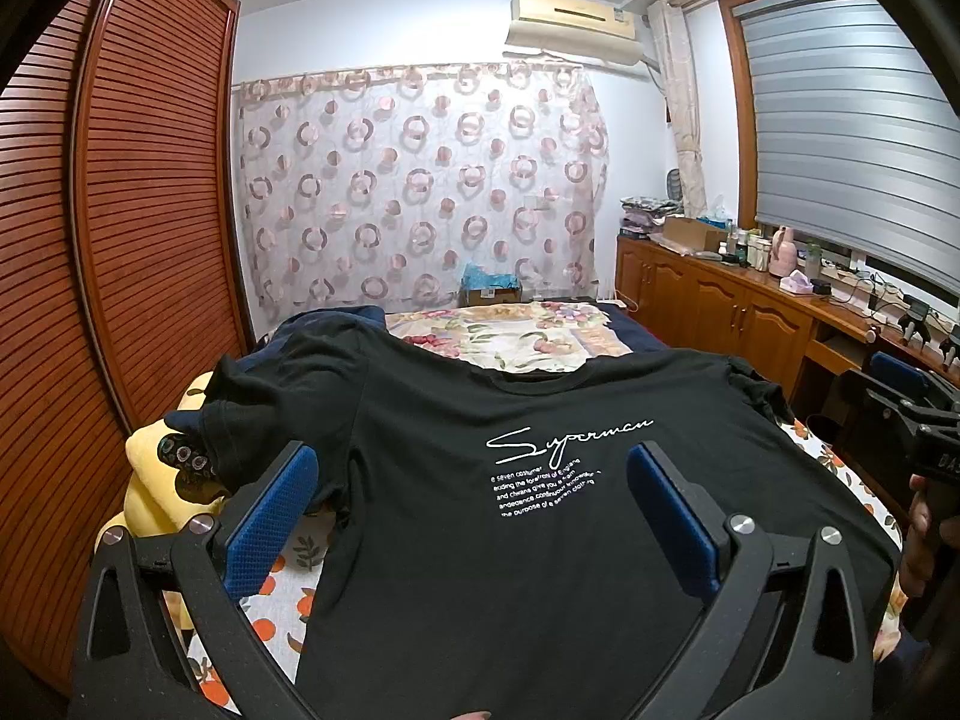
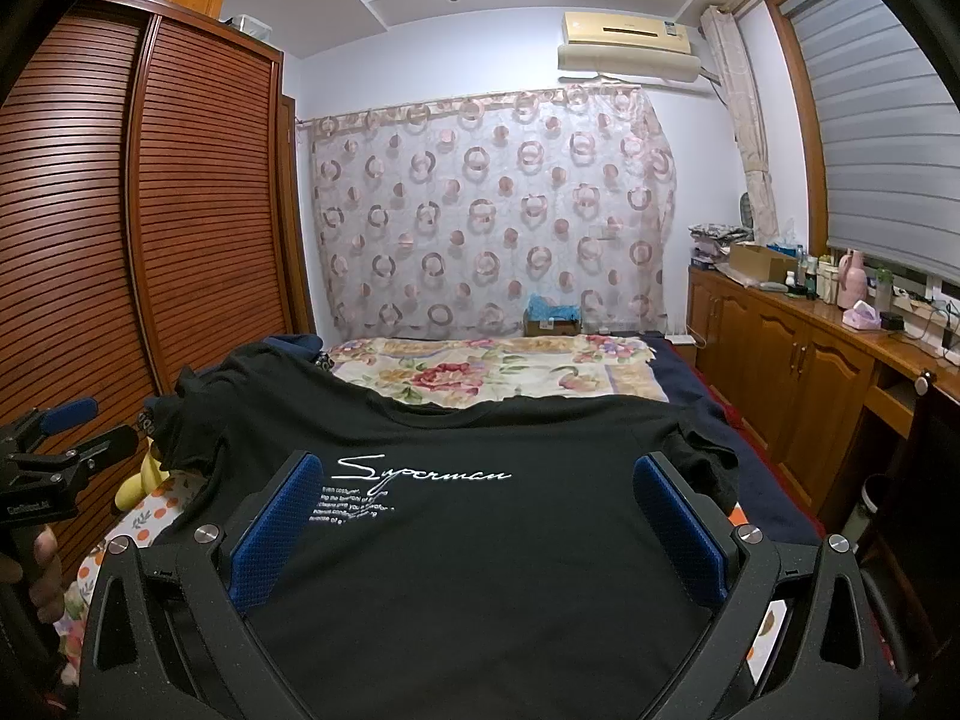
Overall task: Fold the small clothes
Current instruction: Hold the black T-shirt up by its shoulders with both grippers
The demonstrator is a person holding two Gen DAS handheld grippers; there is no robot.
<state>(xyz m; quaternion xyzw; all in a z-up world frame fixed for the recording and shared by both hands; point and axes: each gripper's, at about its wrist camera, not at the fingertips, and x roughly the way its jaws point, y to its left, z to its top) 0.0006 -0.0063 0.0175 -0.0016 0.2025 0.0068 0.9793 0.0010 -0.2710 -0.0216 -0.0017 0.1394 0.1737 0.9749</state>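
A black T-shirt (image 1: 492, 540) with white "Superman" script lies spread face up on the bed, collar pointing away; it also shows in the right wrist view (image 2: 480, 540). My left gripper (image 1: 474, 480) hovers over the shirt's left half with its blue-padded jaws wide open and empty. My right gripper (image 2: 480, 486) hovers over the right half, also wide open and empty. The left sleeve (image 1: 252, 414) is rumpled near the bed's left edge. Each gripper shows at the edge of the other's view: the right gripper (image 1: 900, 402) and the left gripper (image 2: 90, 426).
The bed has a floral quilt (image 2: 480, 372) beyond the shirt and an orange-print sheet (image 1: 282, 588). A yellow plush (image 1: 156, 480) lies at the left edge. A slatted wooden wardrobe (image 1: 138, 210) stands left, wooden cabinets (image 2: 798, 360) with bottles right, a trash bin (image 2: 876, 498) beside the bed.
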